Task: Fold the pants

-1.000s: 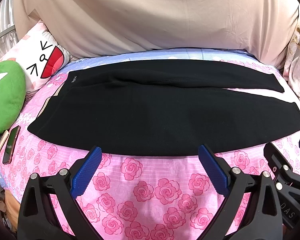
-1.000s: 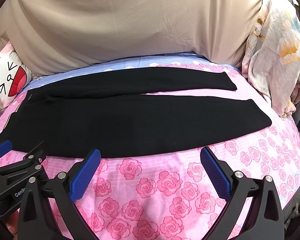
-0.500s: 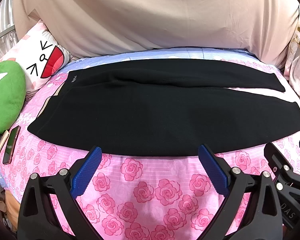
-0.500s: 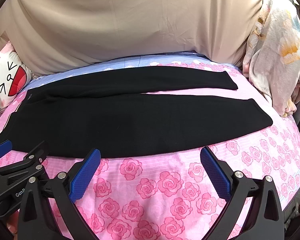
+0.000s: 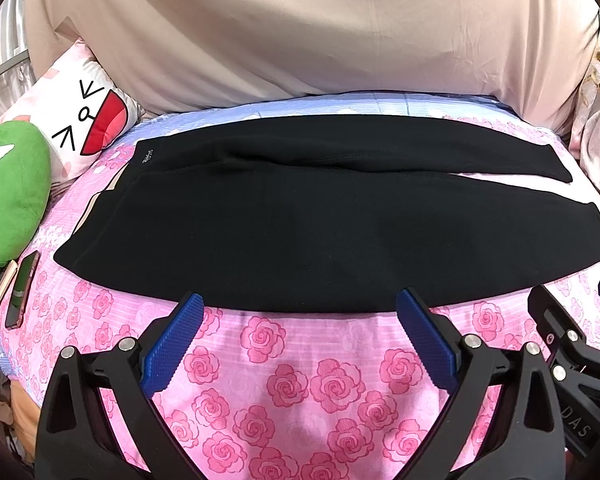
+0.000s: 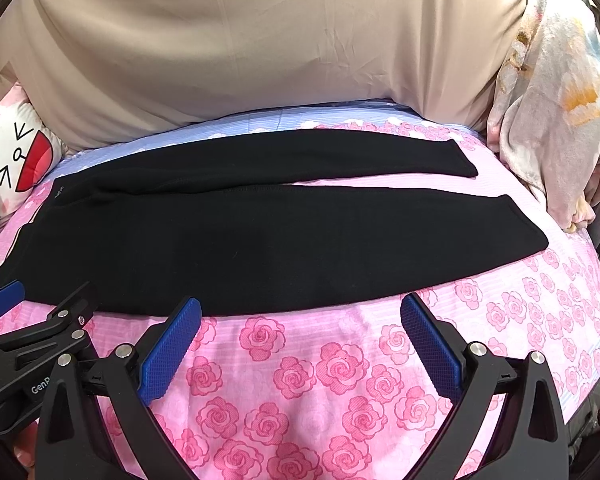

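Just beyond fingers: pants.

Both wrist cameras looked forward from low over the bed's near edge, side by side, sharing the black pants and rose-print sheet, the left view set further left.

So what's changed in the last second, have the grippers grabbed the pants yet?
Almost nothing has changed. The left gripper and right gripper have crept only slightly closer to the near edge of the black pants. Both remain open, holding nothing. The pants lie flat on the rose bedsheet as before.
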